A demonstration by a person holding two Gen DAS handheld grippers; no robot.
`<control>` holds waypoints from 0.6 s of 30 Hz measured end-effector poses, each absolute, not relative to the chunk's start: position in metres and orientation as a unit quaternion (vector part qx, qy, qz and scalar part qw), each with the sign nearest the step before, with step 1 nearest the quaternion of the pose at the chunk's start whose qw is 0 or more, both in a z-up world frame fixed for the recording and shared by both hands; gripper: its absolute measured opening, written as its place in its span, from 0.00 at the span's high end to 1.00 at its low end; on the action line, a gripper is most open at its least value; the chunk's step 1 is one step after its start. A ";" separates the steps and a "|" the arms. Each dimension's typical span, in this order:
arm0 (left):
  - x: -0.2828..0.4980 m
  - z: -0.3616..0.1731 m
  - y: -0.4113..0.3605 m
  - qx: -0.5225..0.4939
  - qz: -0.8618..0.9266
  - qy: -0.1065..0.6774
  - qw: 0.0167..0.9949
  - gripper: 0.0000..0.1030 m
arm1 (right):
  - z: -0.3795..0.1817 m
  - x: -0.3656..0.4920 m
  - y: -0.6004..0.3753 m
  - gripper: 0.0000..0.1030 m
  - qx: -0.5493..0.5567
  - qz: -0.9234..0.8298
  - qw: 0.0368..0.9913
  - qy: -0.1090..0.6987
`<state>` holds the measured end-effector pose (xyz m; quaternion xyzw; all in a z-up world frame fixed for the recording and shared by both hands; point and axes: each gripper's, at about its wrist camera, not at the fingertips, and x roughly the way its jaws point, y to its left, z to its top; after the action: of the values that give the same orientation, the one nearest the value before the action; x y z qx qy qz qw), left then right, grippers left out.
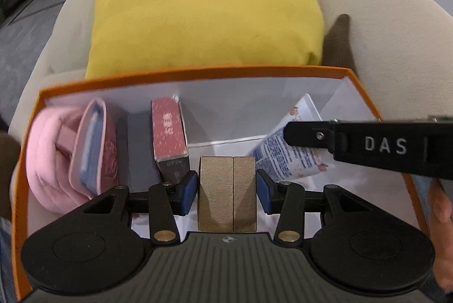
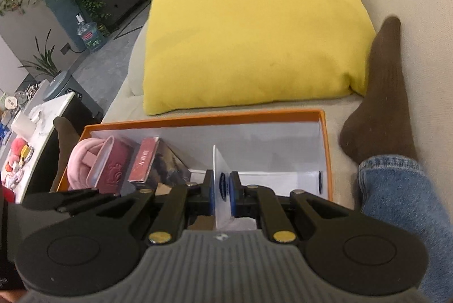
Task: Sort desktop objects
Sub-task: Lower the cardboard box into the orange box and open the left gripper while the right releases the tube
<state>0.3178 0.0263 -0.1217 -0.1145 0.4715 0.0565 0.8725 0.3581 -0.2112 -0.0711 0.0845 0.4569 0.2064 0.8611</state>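
Crowding the gold box [image 1: 228, 194]: red carton [image 1: 169, 130], tube [image 1: 286, 156].

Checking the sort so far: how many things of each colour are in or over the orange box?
Pink: 2, cloth bundle, pouch
Red: 1, box
Gold: 1, box in left tongs
White: 1, printed tube in right tongs
Total: 5
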 end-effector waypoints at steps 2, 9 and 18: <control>0.318 -0.126 0.030 -0.139 0.072 0.473 0.867 0.50 | -0.074 0.359 -0.212 0.90 0.091 0.207 0.862 0.454; 0.319 -0.128 0.035 -0.158 0.088 0.482 0.858 0.49 | -0.075 0.358 -0.211 0.88 0.095 0.216 0.863 0.446; 0.308 -0.111 0.031 -0.119 0.075 0.505 0.851 0.40 | -0.074 0.355 -0.211 0.84 0.090 0.229 0.861 0.445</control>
<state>0.3079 0.0307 -0.1112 -0.1194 0.5053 0.0746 0.8514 0.3552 -0.2111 -0.0744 0.0902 0.4446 0.2289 0.8613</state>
